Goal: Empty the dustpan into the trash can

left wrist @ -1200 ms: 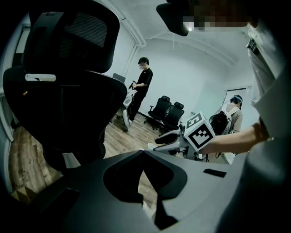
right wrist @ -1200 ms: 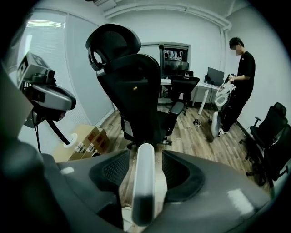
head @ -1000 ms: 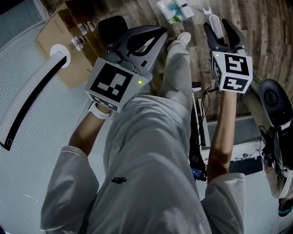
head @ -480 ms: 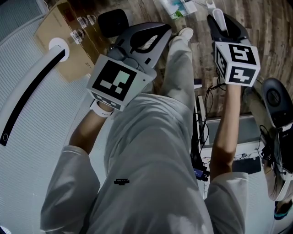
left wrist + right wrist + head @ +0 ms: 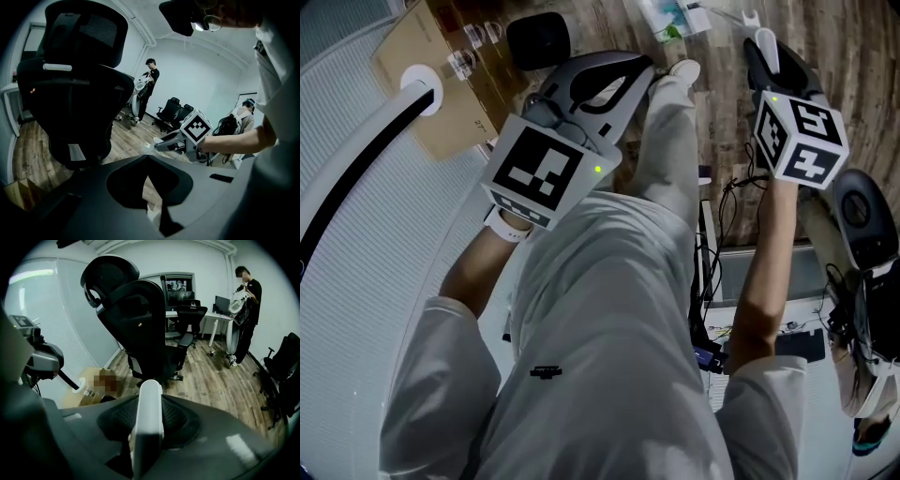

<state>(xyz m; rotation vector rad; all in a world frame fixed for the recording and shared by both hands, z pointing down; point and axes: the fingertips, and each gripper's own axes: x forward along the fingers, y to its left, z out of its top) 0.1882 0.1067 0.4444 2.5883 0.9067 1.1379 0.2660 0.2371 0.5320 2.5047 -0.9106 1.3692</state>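
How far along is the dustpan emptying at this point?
Done: nothing shows as emptied. In hand: the right gripper is closing its jaws on a white handle standing between them; the left gripper is shut and empty. Left: lifting the dustpan, carrying it over and tipping it out. No trash can shows in any view, nor the pan itself.

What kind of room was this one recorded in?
Most likely a shared office or lab: a black high-back office chair stands up front, a screen sits at the back wall, and the wood-look floor runs throughout.
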